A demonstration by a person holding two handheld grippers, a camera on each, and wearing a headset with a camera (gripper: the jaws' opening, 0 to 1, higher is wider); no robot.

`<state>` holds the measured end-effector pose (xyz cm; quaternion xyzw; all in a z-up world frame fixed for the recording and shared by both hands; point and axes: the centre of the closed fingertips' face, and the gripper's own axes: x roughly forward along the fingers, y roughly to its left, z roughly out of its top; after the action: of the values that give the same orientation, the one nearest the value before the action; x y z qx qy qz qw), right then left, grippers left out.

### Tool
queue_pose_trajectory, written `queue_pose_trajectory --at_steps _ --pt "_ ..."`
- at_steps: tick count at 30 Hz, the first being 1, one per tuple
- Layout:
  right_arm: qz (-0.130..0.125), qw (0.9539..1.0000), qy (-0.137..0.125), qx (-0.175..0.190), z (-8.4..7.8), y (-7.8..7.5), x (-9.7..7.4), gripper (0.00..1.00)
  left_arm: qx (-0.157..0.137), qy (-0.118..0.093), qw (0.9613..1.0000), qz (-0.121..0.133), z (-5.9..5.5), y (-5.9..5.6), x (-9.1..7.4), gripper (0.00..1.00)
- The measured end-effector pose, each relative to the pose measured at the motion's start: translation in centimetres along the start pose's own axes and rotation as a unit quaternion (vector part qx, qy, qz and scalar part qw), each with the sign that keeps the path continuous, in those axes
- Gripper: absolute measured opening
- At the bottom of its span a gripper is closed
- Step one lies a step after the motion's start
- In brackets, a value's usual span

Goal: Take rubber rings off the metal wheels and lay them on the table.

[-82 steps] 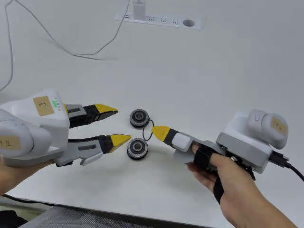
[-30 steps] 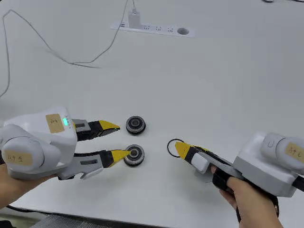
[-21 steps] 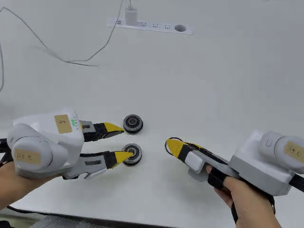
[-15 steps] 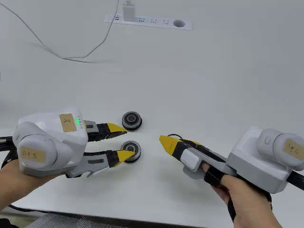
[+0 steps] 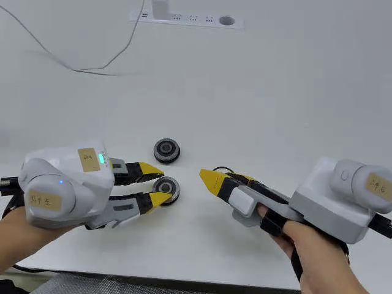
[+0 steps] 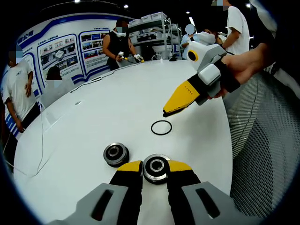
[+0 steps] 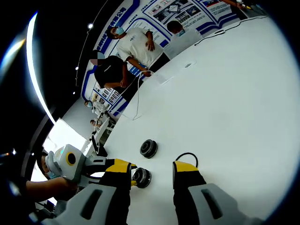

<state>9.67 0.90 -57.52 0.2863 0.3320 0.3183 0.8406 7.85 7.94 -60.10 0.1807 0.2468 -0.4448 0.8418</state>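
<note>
Two wheels flat on the table [image 5: 245,92] toward its near edge, axles upright: near wheel [image 5: 169,185], far wheel [image 5: 166,149]. Straddles the near wheel with the left gripper [image 6: 155,166], tips at its sides; cannot tell whether clamped or just off. Holds the right gripper [image 7: 153,168] spread and empty, aimed left at that wheel, near but apart. One rubber ring [image 6: 151,127] off, on the table beside the right tips. Likely calls for a right-gripper peel
</note>
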Motion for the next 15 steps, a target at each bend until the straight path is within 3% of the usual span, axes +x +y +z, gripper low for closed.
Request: queue_pose_trajectory --at_steps 15 --pt "0.004 1.0000 0.003 0.007 -0.35 0.16 0.04 0.36 -0.003 0.002 1.0000 -0.008 -0.08 -0.44 -0.02 0.15"
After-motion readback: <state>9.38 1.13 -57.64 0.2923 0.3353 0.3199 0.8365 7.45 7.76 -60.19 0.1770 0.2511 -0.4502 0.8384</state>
